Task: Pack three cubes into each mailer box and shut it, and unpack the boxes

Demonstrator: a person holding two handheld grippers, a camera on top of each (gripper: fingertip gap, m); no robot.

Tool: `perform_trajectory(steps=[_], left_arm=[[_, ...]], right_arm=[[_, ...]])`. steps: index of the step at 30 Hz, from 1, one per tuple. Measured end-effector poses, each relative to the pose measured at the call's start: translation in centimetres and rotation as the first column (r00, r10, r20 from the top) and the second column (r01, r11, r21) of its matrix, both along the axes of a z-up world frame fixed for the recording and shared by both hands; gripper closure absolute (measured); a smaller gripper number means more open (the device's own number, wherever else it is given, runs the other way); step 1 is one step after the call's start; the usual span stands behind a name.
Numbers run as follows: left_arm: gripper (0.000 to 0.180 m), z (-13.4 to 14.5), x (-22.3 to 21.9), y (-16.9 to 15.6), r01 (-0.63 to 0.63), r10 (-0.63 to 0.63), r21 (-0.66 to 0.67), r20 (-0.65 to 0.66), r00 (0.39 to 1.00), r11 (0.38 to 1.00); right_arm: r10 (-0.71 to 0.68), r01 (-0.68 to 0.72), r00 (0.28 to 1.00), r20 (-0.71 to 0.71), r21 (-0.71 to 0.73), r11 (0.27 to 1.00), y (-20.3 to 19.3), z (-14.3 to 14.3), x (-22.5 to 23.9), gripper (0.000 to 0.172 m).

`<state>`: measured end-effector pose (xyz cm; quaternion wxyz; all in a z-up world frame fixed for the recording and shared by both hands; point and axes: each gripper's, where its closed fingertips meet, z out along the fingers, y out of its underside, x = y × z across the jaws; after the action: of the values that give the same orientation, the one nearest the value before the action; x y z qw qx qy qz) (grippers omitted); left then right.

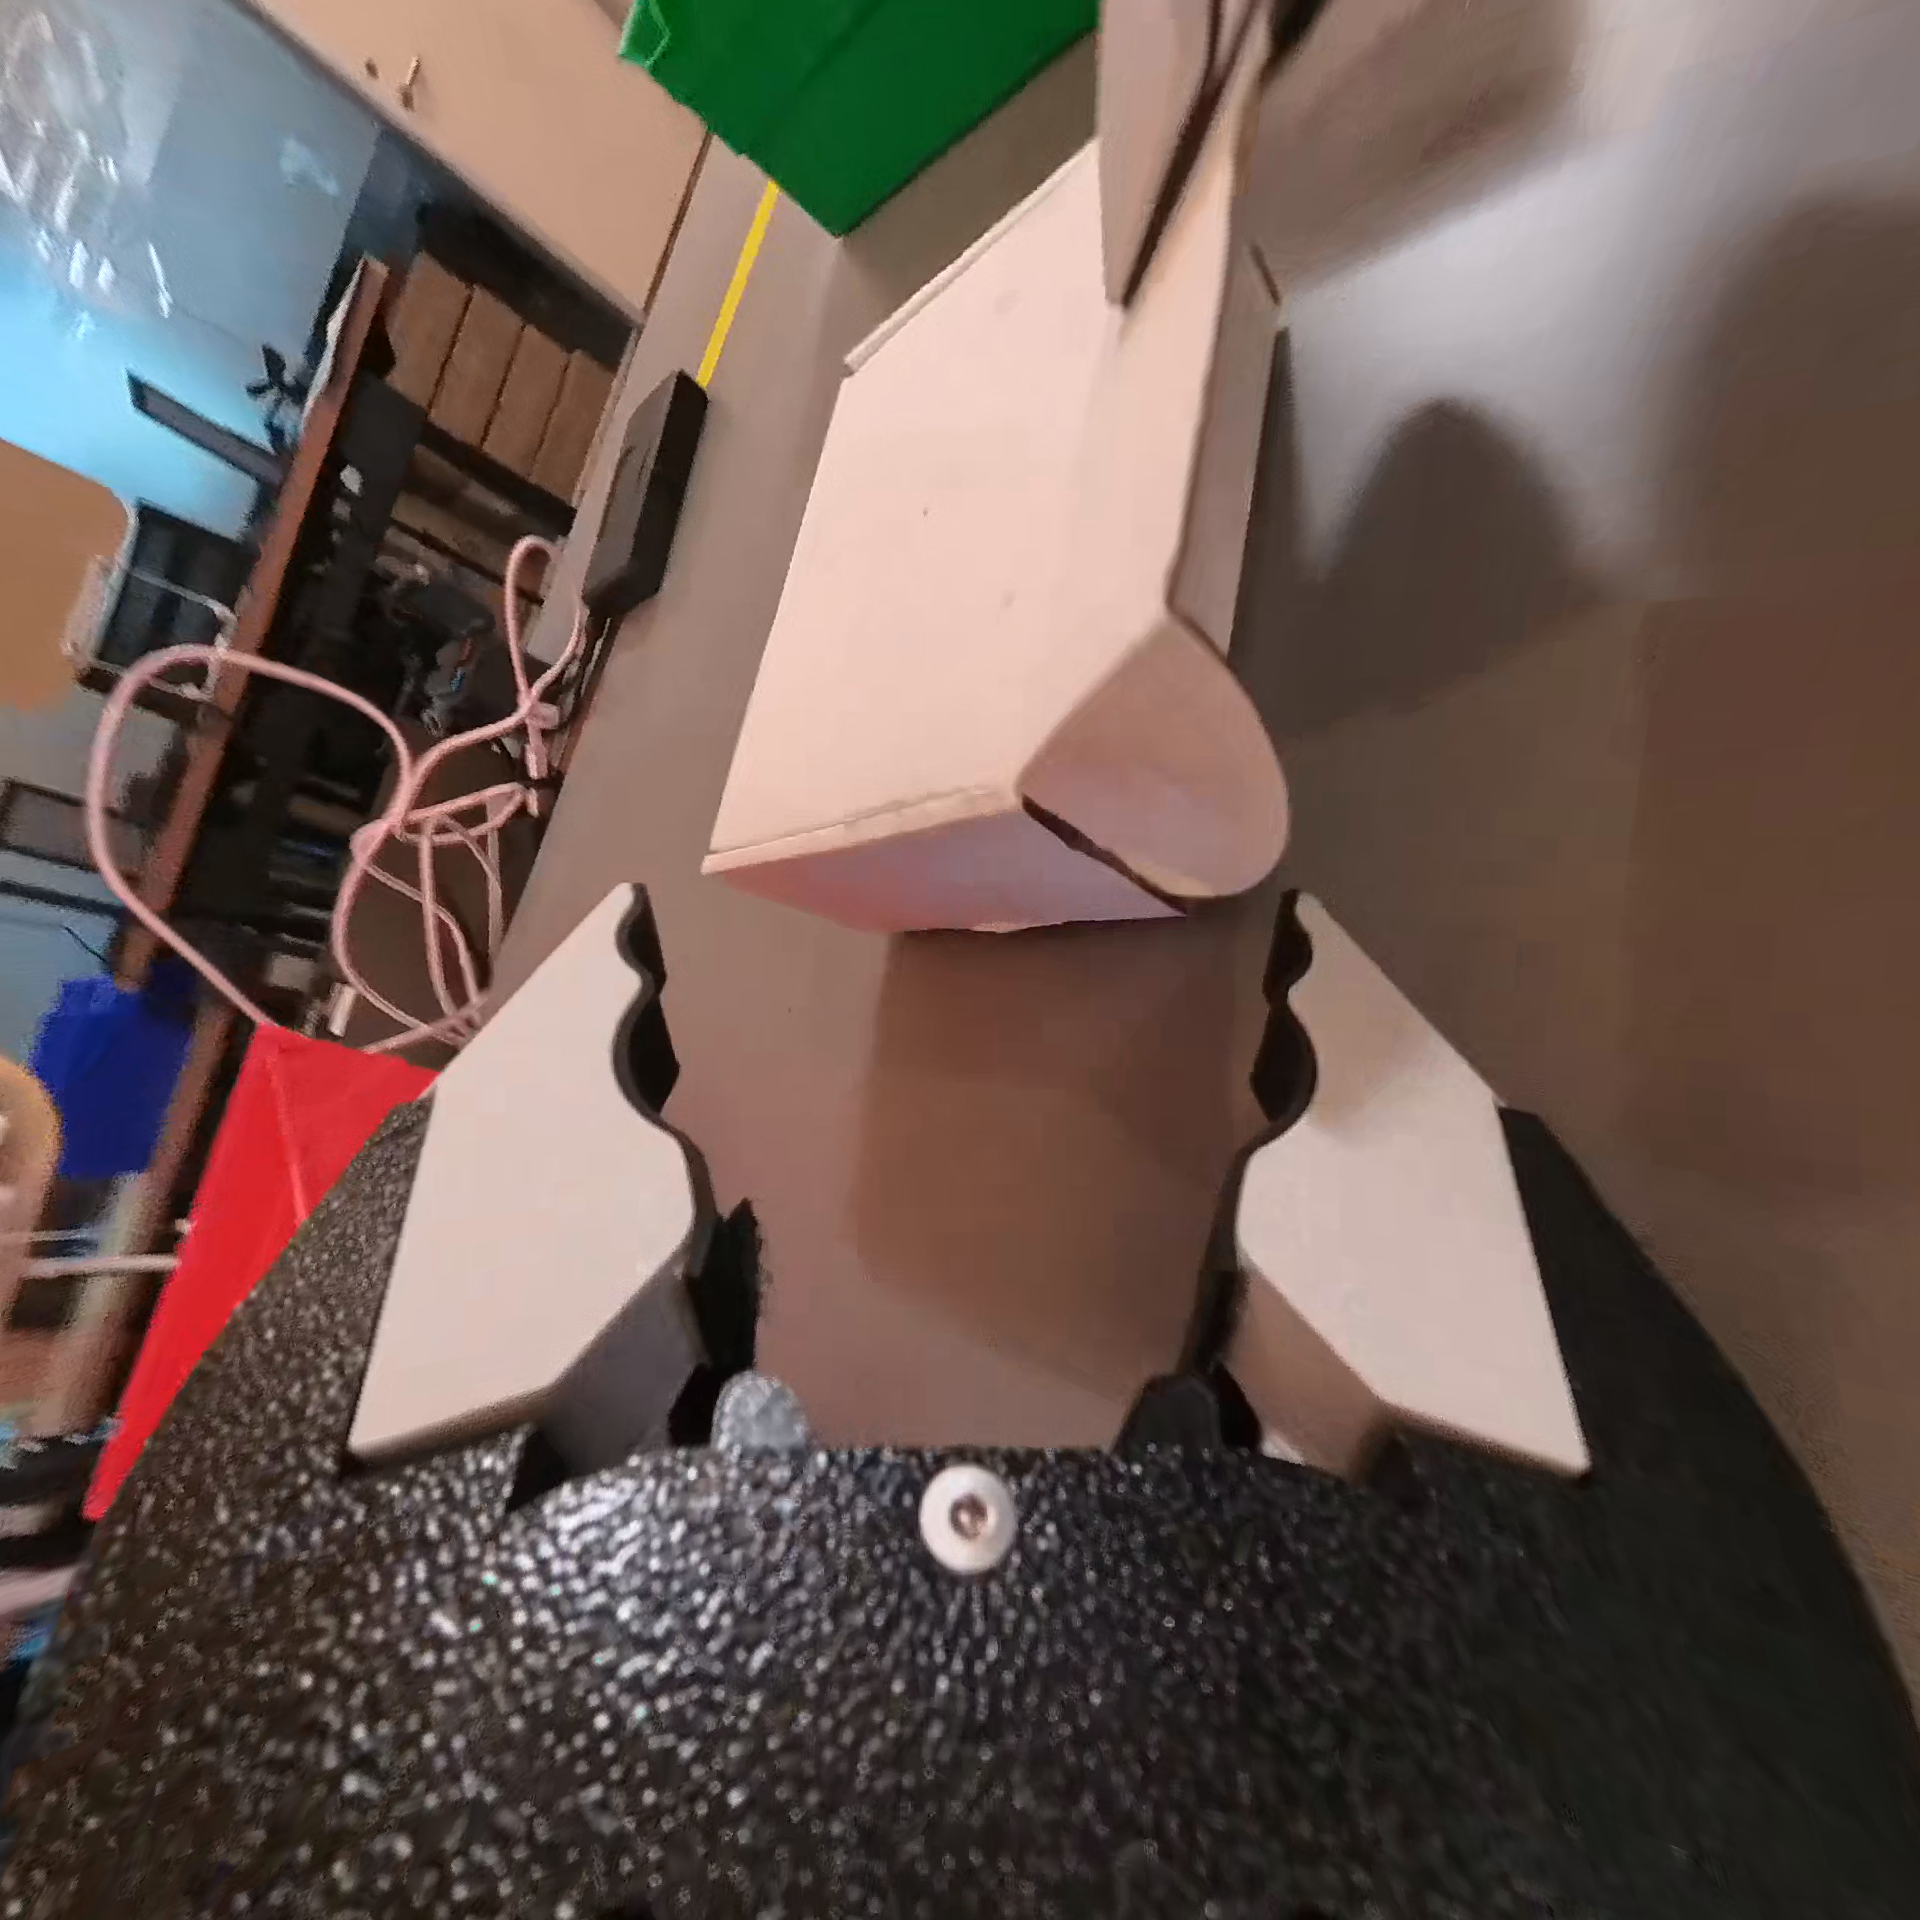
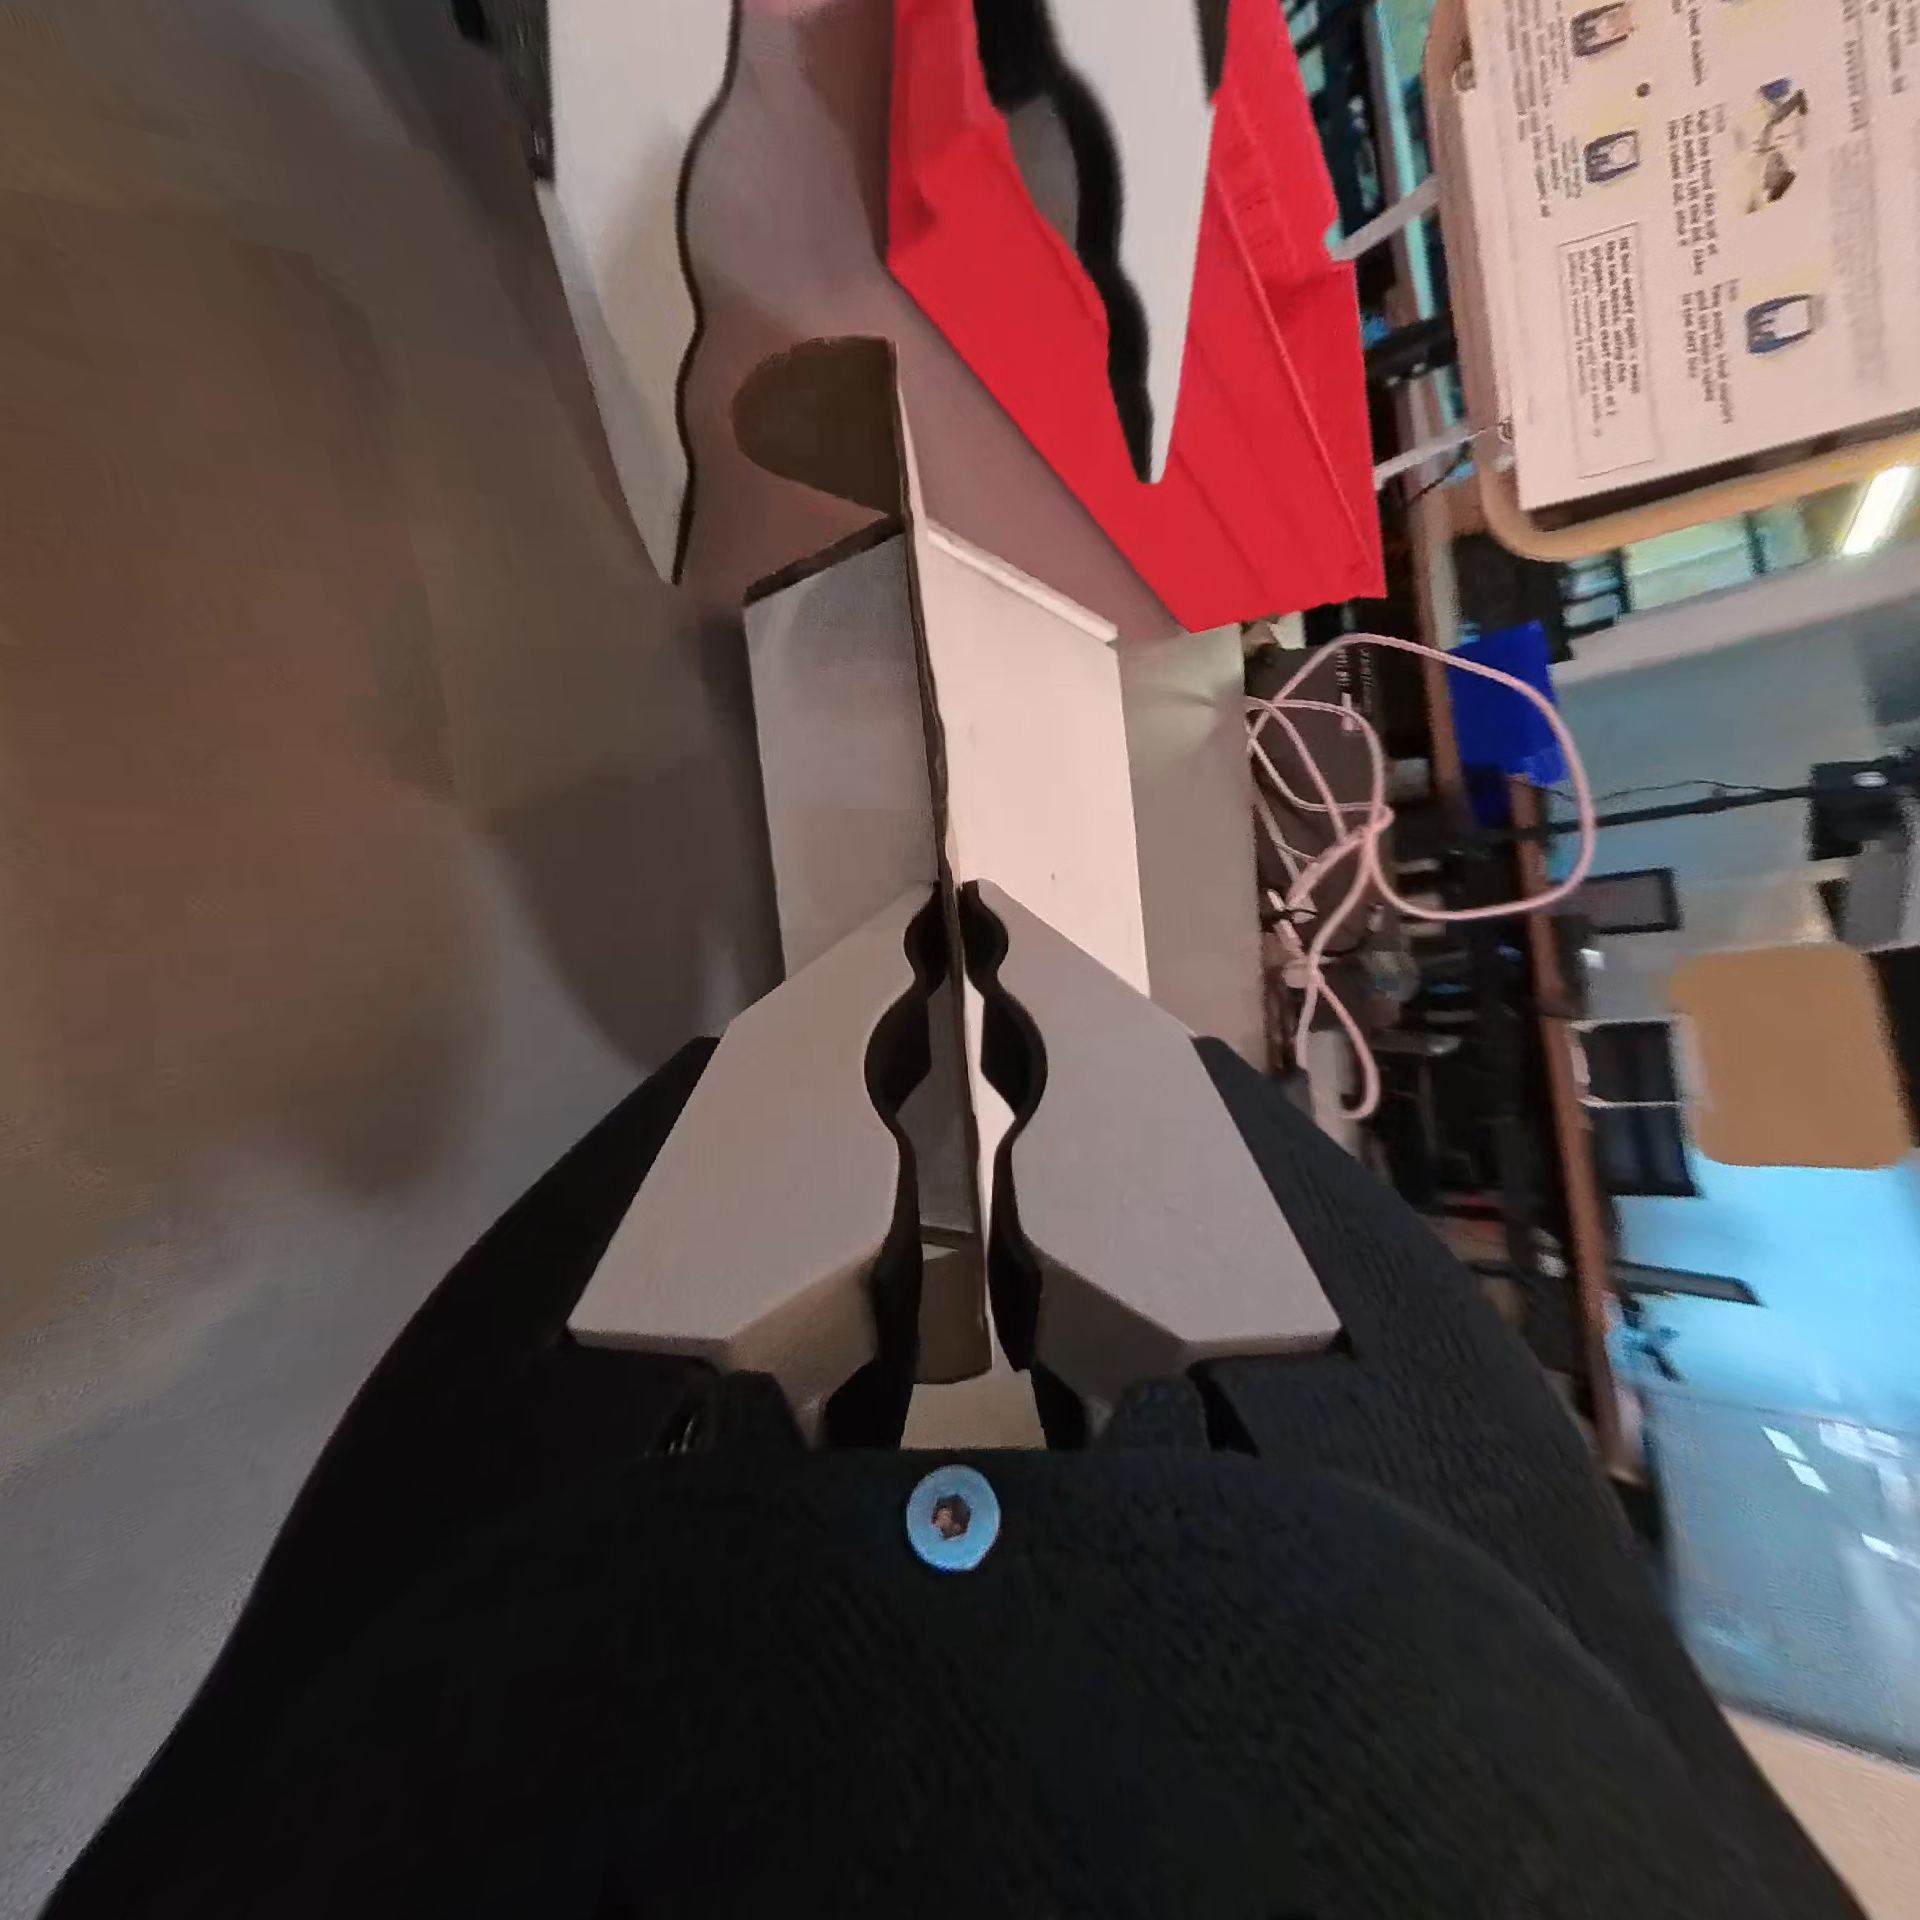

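A white mailer box (image 1: 935, 623) lies on the grey table (image 1: 1558, 935), just beyond my left gripper (image 1: 964, 914). The left gripper is wide open and holds nothing; its fingertips flank the box's near end without touching it. The box's front flap (image 1: 1174, 790) with a rounded tab stands out from the box. In the right wrist view my right gripper (image 2: 951, 894) is shut on this flap (image 2: 928, 727), seen edge-on, with both pads pressed on the cardboard. The box (image 2: 1039, 779) runs away from it. The left gripper (image 2: 912, 528) shows open at the far end.
A red box (image 1: 239, 1195) (image 2: 1091, 364) and a green box (image 1: 852, 94) lie near the white one. A black device (image 1: 644, 488) and tangled pink cables (image 1: 416, 790) sit at the table's edge. A printed sheet on a board (image 2: 1662, 239) is off the table.
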<state>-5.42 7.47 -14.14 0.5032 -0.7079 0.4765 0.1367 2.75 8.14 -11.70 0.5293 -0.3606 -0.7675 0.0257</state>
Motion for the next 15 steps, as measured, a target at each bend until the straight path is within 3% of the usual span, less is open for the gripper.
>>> perform_trajectory(steps=[4, 6, 10, 15], left_arm=[[0.081, -0.3, -0.5, 1.2, 0.04, -0.011, 0.108, -0.256, 0.967, 0.993], [0.083, 0.1, 0.1, 1.8, 0.117, -0.045, 0.184, -0.356, 0.933, 0.976], [0.083, 0.7, 2.3, 2.7, 0.225, -0.132, 0.258, -0.334, 0.933, 0.94], [0.093, 0.0, 2.4, 3.3, 0.253, -0.148, 0.271, -0.354, 0.923, 0.929]], right_arm=[[0.051, -0.066, 0.995, -0.084, -0.176, 0.982, -0.8, 2.0, 1.1, 0.171], [0.066, -0.098, 0.987, -0.143, -0.228, 0.969, -0.8, 3.6, 1.7, 0.171], [0.078, -0.119, 0.984, -0.157, -0.276, 0.954, -0.5, 4.8, 2.4, 0.171], [0.084, -0.111, 0.99, -0.117, -0.245, 0.963, -0.5, 3.6, 2.5, 0.171]])
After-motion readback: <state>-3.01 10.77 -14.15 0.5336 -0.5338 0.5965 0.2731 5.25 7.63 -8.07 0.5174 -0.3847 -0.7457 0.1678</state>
